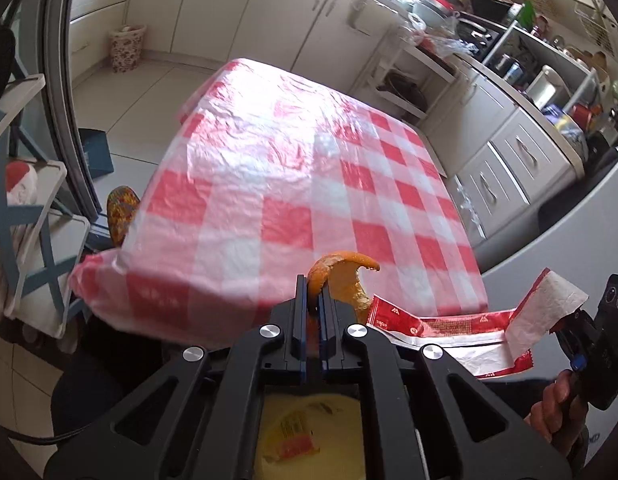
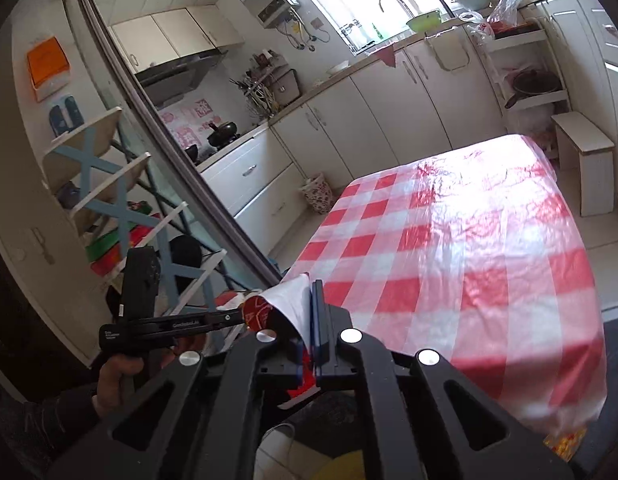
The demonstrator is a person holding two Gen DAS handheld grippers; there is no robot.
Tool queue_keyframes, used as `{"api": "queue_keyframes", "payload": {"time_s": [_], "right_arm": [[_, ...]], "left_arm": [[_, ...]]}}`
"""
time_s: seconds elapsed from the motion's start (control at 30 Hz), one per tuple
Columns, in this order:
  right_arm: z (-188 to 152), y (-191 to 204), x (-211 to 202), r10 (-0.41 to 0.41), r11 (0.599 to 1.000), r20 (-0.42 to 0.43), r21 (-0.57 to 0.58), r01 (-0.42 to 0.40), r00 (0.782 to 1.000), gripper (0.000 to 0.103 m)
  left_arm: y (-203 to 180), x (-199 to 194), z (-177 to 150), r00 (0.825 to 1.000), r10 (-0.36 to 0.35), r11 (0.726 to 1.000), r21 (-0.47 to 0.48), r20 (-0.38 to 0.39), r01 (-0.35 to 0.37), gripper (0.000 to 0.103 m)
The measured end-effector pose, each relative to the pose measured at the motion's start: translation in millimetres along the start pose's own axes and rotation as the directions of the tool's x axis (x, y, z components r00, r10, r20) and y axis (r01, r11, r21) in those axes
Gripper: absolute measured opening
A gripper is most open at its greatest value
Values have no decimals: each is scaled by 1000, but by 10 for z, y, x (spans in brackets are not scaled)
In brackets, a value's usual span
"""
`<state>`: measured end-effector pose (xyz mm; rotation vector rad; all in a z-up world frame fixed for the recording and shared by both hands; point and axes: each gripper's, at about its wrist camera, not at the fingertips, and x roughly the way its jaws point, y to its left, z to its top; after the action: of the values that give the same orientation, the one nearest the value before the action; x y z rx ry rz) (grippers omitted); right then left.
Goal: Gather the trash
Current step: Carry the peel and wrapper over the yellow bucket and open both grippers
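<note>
My left gripper (image 1: 314,286) is shut on a curled orange peel (image 1: 341,276), held off the near edge of the table with the red and white checked cloth (image 1: 293,168). My right gripper (image 2: 311,292) is shut on a torn red and white wrapper (image 2: 287,306); the wrapper also shows in the left wrist view (image 1: 465,330), with the right gripper (image 1: 569,334) at its far end. The left gripper (image 2: 229,318) shows in the right wrist view, beside the wrapper. Below the left gripper lies a yellow bin or bag with a packet inside (image 1: 309,436).
Kitchen cabinets (image 1: 245,12) line the far wall and a cluttered counter (image 1: 549,80) runs along the right. A flowered wastebasket (image 1: 127,46) stands on the floor by the cabinets. A blue and white folding rack (image 1: 25,216) stands at the left, beside a sliding door frame.
</note>
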<state>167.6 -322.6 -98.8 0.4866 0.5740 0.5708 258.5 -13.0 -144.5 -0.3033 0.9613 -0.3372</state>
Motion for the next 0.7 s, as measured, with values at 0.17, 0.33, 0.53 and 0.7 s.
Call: {"api": "queue_keyframes", "payload": {"time_s": [0.17,0.33,0.53,0.7], "right_arm": [[-273,115,-273,26,999,2,31,-26,1000,4],[-499,237,-489,58,996,-1,61,-58,998,4],[-769,271,-460,8,998,-96,66,-1,995,4],[-947,252,-251,-61,997,-224,35,71,973,4]], "left_arm": [[-51,-196,-380,1000,2,999,40,-24,-2,4],[-31,-182,-738,996,15,998,59,-89,-10,4],[-77,30,-1208,980,41,994,109,-195,-20,4],[-215,305,-1488,945,78,982,190,-318,-17,5]]}}
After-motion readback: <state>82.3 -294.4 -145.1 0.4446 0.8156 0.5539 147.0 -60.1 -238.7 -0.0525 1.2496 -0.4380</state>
